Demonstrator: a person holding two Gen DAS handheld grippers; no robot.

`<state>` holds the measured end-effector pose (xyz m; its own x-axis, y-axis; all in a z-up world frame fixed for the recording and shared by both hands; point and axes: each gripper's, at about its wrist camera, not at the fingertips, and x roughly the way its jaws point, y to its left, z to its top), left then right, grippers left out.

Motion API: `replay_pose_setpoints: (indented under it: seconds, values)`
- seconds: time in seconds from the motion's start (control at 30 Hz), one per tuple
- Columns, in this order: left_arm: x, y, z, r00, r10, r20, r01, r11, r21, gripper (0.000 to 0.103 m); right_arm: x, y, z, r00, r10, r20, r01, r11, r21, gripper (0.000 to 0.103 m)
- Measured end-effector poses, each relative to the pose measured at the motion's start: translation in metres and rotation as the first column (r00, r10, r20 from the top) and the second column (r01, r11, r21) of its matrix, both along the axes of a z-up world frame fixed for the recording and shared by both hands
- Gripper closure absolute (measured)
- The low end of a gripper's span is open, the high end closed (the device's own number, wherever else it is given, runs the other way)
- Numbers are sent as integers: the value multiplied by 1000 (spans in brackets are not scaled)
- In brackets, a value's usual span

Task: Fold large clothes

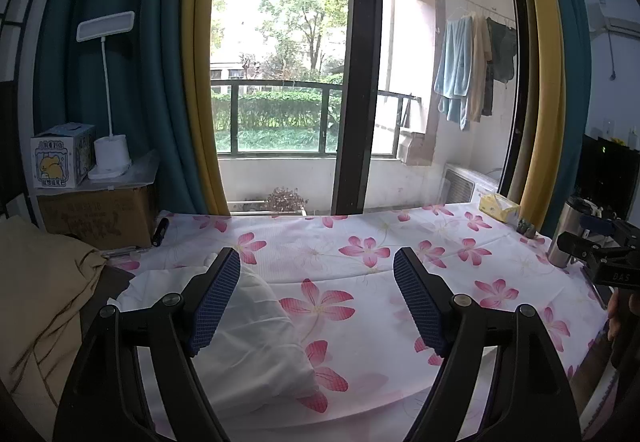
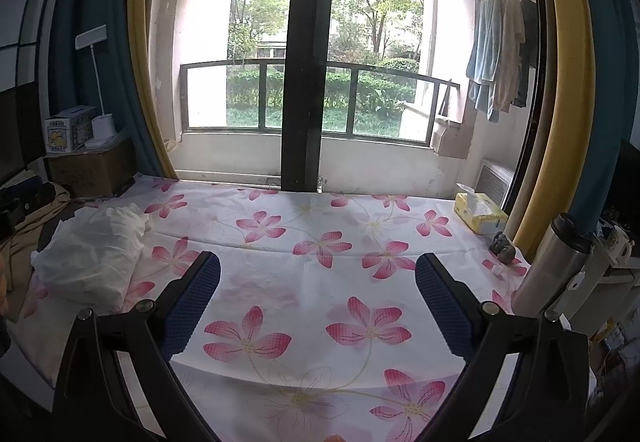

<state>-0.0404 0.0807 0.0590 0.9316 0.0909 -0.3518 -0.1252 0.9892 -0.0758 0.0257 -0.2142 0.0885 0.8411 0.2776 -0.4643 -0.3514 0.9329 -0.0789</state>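
A white garment (image 1: 256, 342) lies bunched in a soft heap on the left part of the table, which wears a white cloth with pink flowers (image 1: 400, 274). My left gripper (image 1: 316, 302) hovers open just above and in front of that heap, its left finger over the fabric, nothing between the pads. In the right wrist view the same white garment (image 2: 92, 258) sits at the far left. My right gripper (image 2: 318, 306) is open over the bare flowered cloth (image 2: 320, 242), well to the right of the garment. The right gripper's body (image 1: 604, 254) shows at the right edge of the left wrist view.
A beige cloth (image 1: 36, 302) hangs off the left side. Cardboard box (image 1: 100, 218), small printed box and white desk lamp (image 1: 108, 158) stand at back left. A yellow tissue pack (image 2: 480, 216), a small dark figurine (image 2: 503, 247) and a steel flask (image 2: 552, 266) sit at right. Glass doors lie behind.
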Motion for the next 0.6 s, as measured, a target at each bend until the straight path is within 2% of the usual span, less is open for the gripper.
replay_pose_setpoints:
  seconds: [0.6]
  values:
    - [-2, 0, 1, 1000, 7, 20, -7, 1000, 11, 21, 1, 2, -2, 1000, 9, -4, -9, 1000, 0, 6]
